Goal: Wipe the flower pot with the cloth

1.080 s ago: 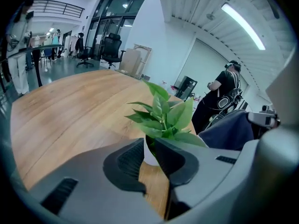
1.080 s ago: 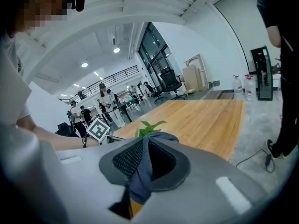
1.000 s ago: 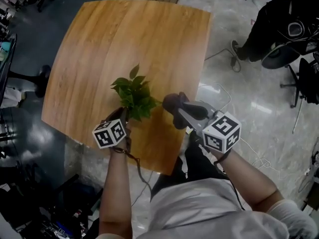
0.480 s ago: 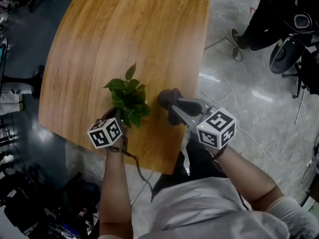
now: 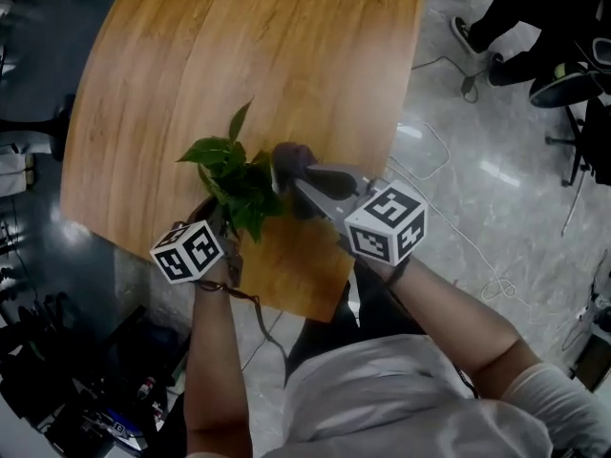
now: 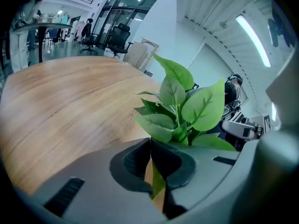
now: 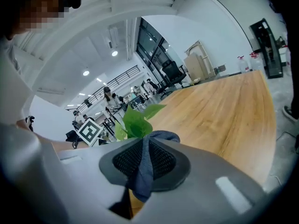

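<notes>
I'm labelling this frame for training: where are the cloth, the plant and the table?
cloth [image 7: 147,158], right gripper view, on the blue hanging fold.
plant [image 5: 212,151], head view, on a broad green leaf.
table [image 5: 248,46], head view, on the bare wooden top.

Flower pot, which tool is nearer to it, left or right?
Left. The left tool grips the flower pot at its near rim; the right tool, holding the cloth, is beside the leaves.
</notes>
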Demonstrator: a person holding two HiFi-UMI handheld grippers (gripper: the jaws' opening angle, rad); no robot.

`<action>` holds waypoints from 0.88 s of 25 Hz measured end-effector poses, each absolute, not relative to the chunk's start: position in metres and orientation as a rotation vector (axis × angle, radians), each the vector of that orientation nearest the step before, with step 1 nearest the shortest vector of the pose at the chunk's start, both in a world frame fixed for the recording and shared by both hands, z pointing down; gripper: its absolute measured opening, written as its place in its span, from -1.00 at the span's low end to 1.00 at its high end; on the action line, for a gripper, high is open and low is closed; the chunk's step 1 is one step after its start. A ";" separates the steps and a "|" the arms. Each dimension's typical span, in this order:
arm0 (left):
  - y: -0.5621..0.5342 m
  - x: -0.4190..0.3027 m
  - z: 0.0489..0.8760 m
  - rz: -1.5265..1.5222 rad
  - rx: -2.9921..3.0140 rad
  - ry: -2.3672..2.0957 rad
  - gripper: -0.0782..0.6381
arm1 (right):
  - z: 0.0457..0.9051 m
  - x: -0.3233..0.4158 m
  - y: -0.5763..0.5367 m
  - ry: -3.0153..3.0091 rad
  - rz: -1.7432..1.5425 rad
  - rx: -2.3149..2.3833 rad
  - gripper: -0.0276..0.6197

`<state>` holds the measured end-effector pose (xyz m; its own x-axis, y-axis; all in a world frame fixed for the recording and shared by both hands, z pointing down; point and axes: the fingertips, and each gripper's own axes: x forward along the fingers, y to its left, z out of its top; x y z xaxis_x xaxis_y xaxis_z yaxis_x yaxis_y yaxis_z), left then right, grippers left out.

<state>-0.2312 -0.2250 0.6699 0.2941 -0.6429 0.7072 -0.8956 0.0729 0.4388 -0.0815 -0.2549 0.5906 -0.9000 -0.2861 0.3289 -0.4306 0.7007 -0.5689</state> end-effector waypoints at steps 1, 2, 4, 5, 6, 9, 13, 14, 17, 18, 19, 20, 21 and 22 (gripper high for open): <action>-0.218 -0.230 0.671 0.335 1.641 -1.420 -0.75 | 0.591 -0.090 -0.250 -2.699 0.991 0.557 -0.78; -0.209 -0.229 0.671 0.324 1.638 -1.413 -0.75 | 0.590 -0.098 -0.244 -2.704 1.001 0.541 -0.78; -0.195 -0.226 0.672 0.305 1.636 -1.397 -0.75 | 0.590 -0.114 -0.233 -2.715 1.015 0.517 -0.78; -0.191 -0.225 0.673 0.296 1.636 -1.391 -0.75 | 0.591 -0.122 -0.231 -2.720 1.013 0.505 -0.78; -0.189 -0.225 0.674 0.288 1.635 -1.390 -0.75 | 0.594 -0.129 -0.229 -2.725 1.008 0.496 -0.78; -0.185 -0.228 0.681 0.262 1.622 -1.403 -0.75 | 0.619 -0.134 -0.229 -2.706 1.006 0.515 -0.78; -0.183 -0.234 0.687 0.230 1.606 -1.418 -0.75 | 0.674 -0.116 -0.233 -2.582 1.069 0.627 -0.79; -0.183 -0.234 0.687 0.224 1.604 -1.419 -0.75 | 0.681 -0.114 -0.233 -2.564 1.078 0.647 -0.79; -0.182 -0.234 0.688 0.214 1.587 -1.422 -0.75 | 0.661 -0.118 -0.230 -2.593 1.073 0.652 -0.79; -0.181 -0.236 0.689 0.206 1.574 -1.428 -0.75 | 0.646 -0.122 -0.226 -2.621 1.064 0.633 -0.79; -0.179 -0.238 0.690 0.195 1.557 -1.436 -0.75 | 0.631 -0.128 -0.220 -2.649 1.058 0.610 -0.79; -0.177 -0.239 0.690 0.183 1.537 -1.444 -0.75 | 0.618 -0.132 -0.215 -2.673 1.052 0.588 -0.79; -0.175 -0.240 0.691 0.169 1.517 -1.451 -0.75 | 0.609 -0.135 -0.210 -2.690 1.047 0.571 -0.79; -0.173 -0.241 0.690 0.157 1.500 -1.458 -0.75 | 0.605 -0.137 -0.205 -2.697 1.043 0.559 -0.79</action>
